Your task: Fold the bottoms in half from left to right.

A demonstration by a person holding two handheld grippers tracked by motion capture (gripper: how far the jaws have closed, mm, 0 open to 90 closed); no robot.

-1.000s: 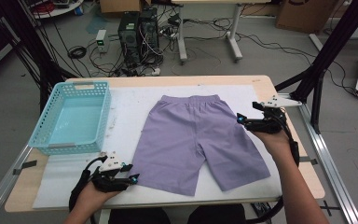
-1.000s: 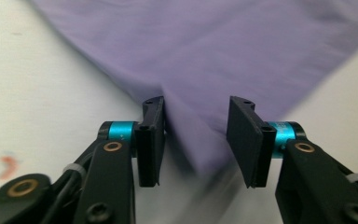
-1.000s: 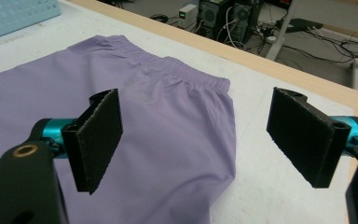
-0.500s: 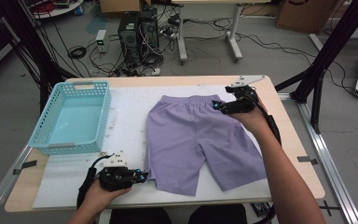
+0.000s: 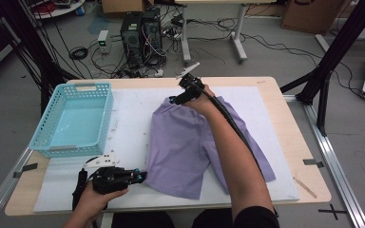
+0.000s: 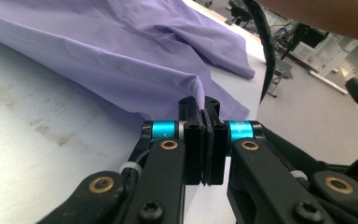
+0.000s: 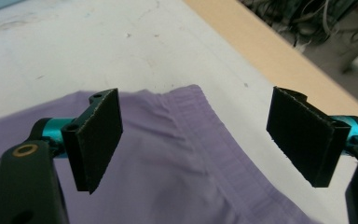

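Right tool (image 5: 173,100) swung over to the shorts (image 5: 180,142) waistband, wide open and empty, while the left tool (image 5: 142,175) just clamped the leg hem, so folding looks next.

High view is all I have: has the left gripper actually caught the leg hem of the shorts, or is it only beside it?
Observer: Caught. The left gripper view shows the left gripper shut, with a fold of the purple shorts pinched between its fingers.
Operator: And my other hand?
Observer: In the right gripper view the right gripper is open. Its fingers stand wide apart over the waistband corner, and no cloth is gripped.
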